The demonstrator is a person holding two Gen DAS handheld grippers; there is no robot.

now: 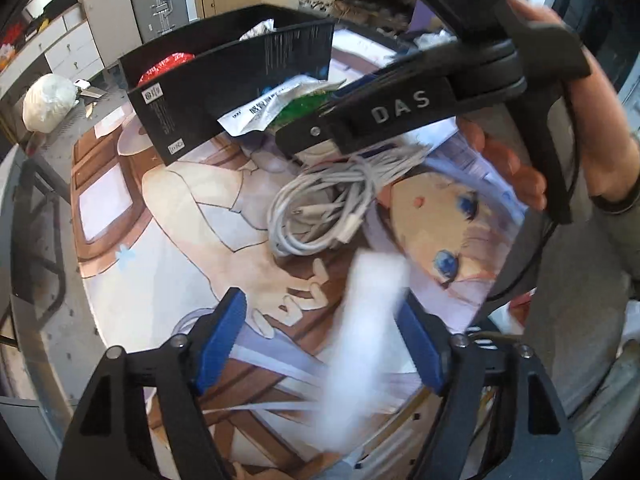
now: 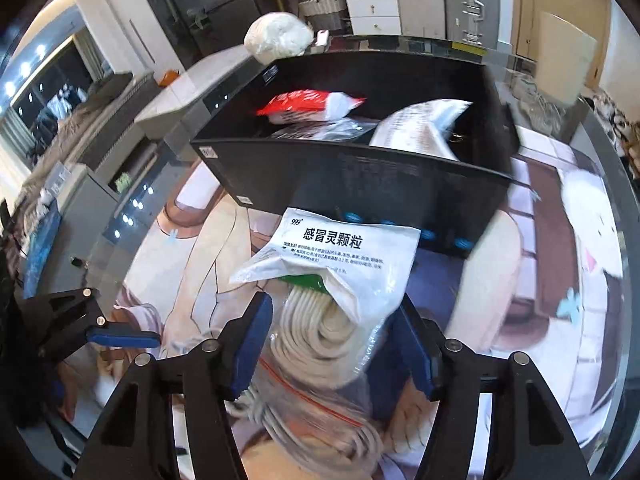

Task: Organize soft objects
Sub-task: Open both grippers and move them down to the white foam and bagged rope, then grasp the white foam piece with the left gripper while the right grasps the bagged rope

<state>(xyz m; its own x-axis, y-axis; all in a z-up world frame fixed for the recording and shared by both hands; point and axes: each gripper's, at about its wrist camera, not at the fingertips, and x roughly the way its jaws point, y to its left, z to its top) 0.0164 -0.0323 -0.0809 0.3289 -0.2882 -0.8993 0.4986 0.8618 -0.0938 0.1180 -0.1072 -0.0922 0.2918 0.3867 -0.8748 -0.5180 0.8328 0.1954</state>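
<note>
While both grippers point down at the printed anime-style mat (image 1: 168, 216) that covers the table, the open black rectangular box (image 2: 360, 176) stands at its far side, already holding a red-and-white packet (image 2: 308, 106) and a crinkled silver-white pouch (image 2: 424, 128).

Just in front of the box lies a white medicine sachet with black Chinese print (image 2: 340, 256), resting on a clear zip bag of coiled off-white cable (image 2: 320, 332). That bag sits between the blue pads of the right gripper (image 2: 334, 344), whose jaws stand apart; whether the pads touch the plastic cannot be told.

The left gripper (image 1: 320, 344) also has its jaws apart, and a blurred white strip (image 1: 368, 320) lies between its pads, too smeared to identify or to say whether it is touched.

Only the left wrist view shows a loose bundle of white charging cables (image 1: 324, 208) on the mat, beneath the right gripper's black arm, and the person's hand (image 1: 560, 100) gripping that tool. Only the right wrist view looks into the box; there the left gripper shows at the left edge, partly cut off. A white lumpy bag (image 2: 278, 36) lies behind the box.
</note>
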